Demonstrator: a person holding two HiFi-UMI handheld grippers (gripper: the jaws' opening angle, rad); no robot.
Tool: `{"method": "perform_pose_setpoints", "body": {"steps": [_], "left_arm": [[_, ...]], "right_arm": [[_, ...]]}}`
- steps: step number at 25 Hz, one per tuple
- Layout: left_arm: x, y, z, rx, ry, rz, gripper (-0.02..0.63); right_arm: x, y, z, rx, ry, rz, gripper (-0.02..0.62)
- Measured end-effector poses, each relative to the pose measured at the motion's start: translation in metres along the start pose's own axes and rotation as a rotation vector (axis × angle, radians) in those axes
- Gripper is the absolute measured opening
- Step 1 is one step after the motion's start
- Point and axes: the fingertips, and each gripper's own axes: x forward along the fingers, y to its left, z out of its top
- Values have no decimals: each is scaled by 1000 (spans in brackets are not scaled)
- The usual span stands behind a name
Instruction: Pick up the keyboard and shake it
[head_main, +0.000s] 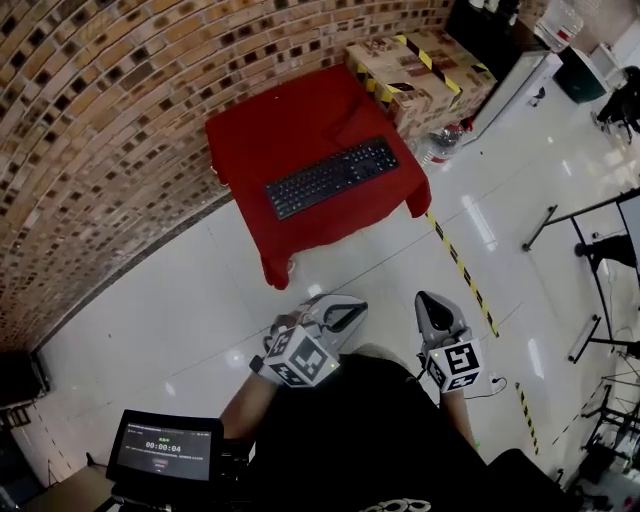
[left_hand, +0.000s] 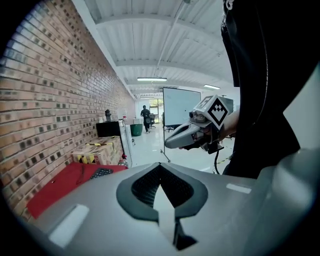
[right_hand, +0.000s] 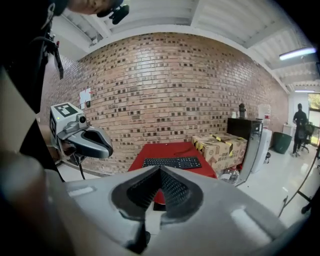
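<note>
The black keyboard (head_main: 332, 177) lies flat on the red-covered counter (head_main: 260, 130) by the far brick wall, with a cardboard box (head_main: 420, 70) to its right. The left tool (head_main: 338, 315) and right tool (head_main: 432, 306) hang near the person's body, well apart from it, both closed and empty.

The head view looks steeply down from high above, with the red table (head_main: 280, 130) and the keyboard (head_main: 332, 177) far off at upper centre. The left gripper view looks along the brick wall (left_hand: 60, 100), and the right gripper view looks straight at it. All three views share the table.
</note>
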Motion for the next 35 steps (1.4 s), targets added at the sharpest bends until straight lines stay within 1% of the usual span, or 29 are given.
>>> {"method": "perform_pose_setpoints", "body": {"steps": [5, 8, 13, 16, 18, 20, 22, 24, 28, 32, 35], "left_arm": [[-6, 45, -7, -49, -9, 26, 15], [-9, 68, -13, -125, -18, 73, 15], [-6, 111, -24, -270, -26, 173, 15], [-5, 142, -38, -390, -32, 266, 15], [-4, 164, -46, -502, -45, 339, 15], [-5, 190, -48, -617, -96, 429, 15], [-8, 215, -47, -705, -169, 526, 15], [-9, 236, -50, -771, -213, 601, 15], [-2, 265, -67, -887, -214, 717, 15], [7, 267, -93, -1016, -211, 784, 16], [12, 267, -110, -1056, -178, 833, 30]], "right_arm": [[36, -2, 13, -11, 28, 8, -8], [53, -6, 15, -16, 52, 30, -8], [90, -33, 25, -23, 74, 83, -8], [121, -52, 30, -29, 84, 133, -8], [143, -69, 36, -37, 90, 172, -8], [167, -87, 45, -51, 101, 213, -8], [189, -109, 53, -66, 118, 253, -8], [210, -134, 58, -71, 138, 281, -8], [246, -186, 60, -85, 197, 334, -8], [275, -215, 50, -106, 283, 440, -8], [296, -229, 41, -134, 331, 476, -8]]}}
